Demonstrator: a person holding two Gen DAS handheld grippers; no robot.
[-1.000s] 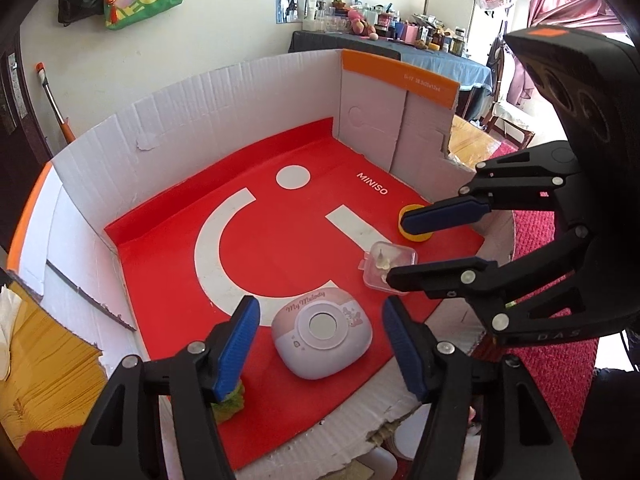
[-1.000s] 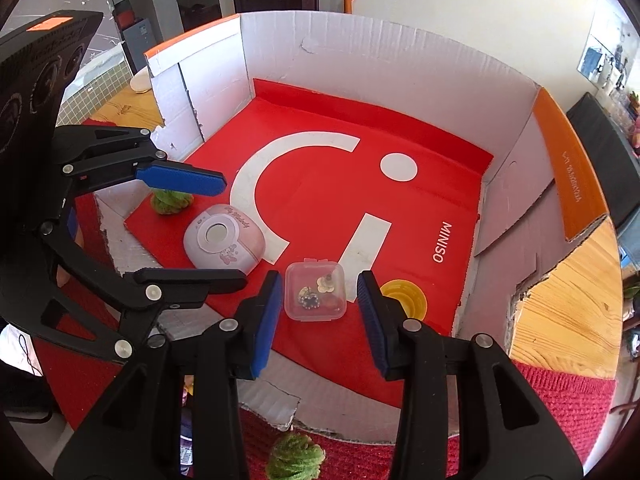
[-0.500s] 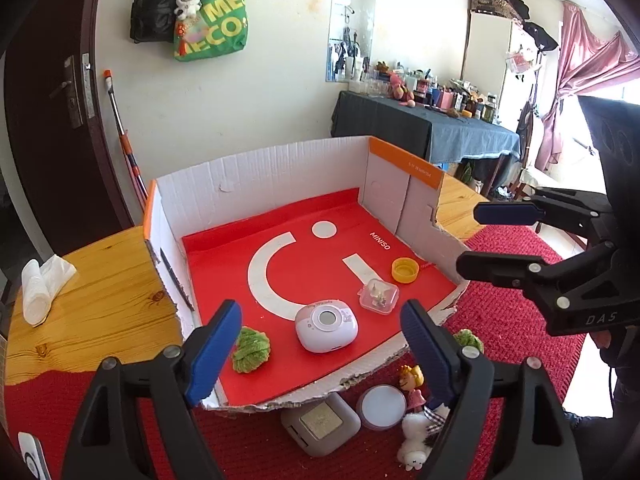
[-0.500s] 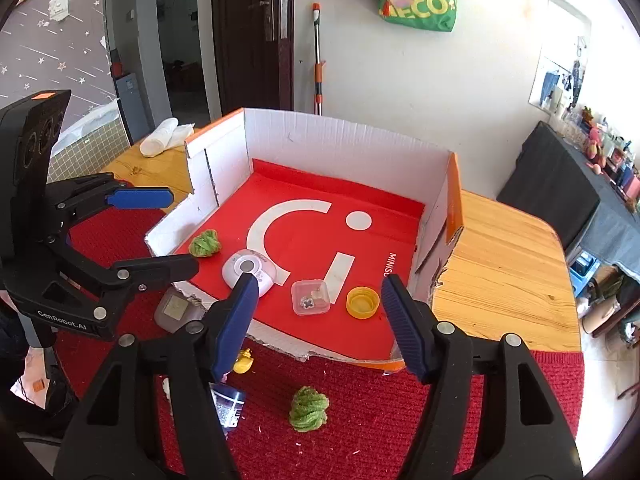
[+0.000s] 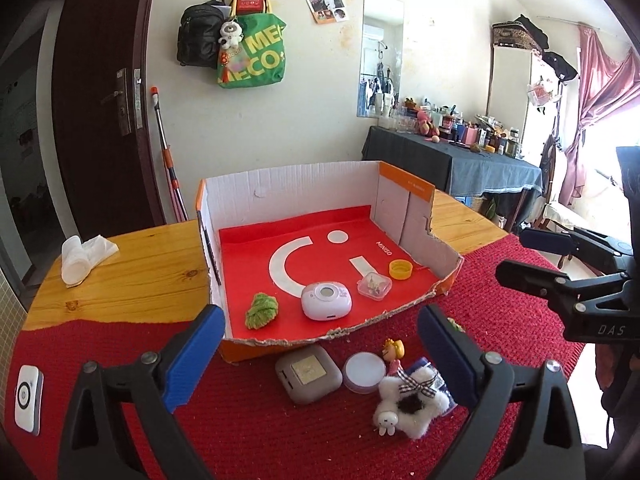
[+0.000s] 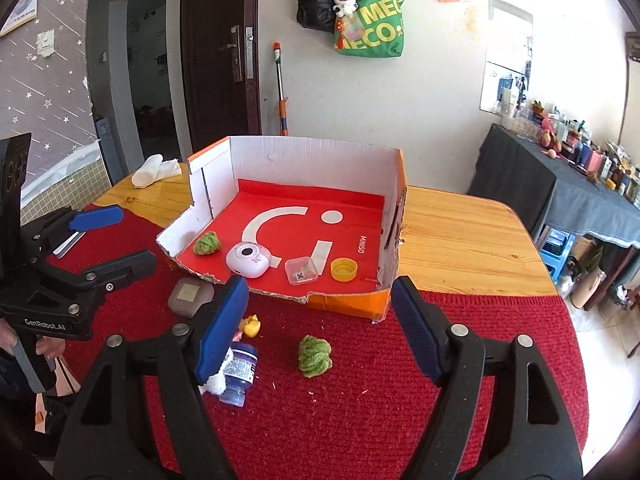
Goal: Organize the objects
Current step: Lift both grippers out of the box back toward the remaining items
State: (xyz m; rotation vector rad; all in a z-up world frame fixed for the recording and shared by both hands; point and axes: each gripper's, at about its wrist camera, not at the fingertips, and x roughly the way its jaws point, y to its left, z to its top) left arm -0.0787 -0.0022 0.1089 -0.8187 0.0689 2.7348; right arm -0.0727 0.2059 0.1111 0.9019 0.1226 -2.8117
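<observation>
Both grippers, left and right, have withdrawn from the box, jaws apart and empty. Four items stowed; several remain on the table.

Left tongs and right tongs both gape wide, empty.

My right gripper's left finger covers most of the white plush and part of the small bottle at 7 o'clock. The clear case holds bits too small to identify. My left view crops the white device at 8 o'clock.
</observation>
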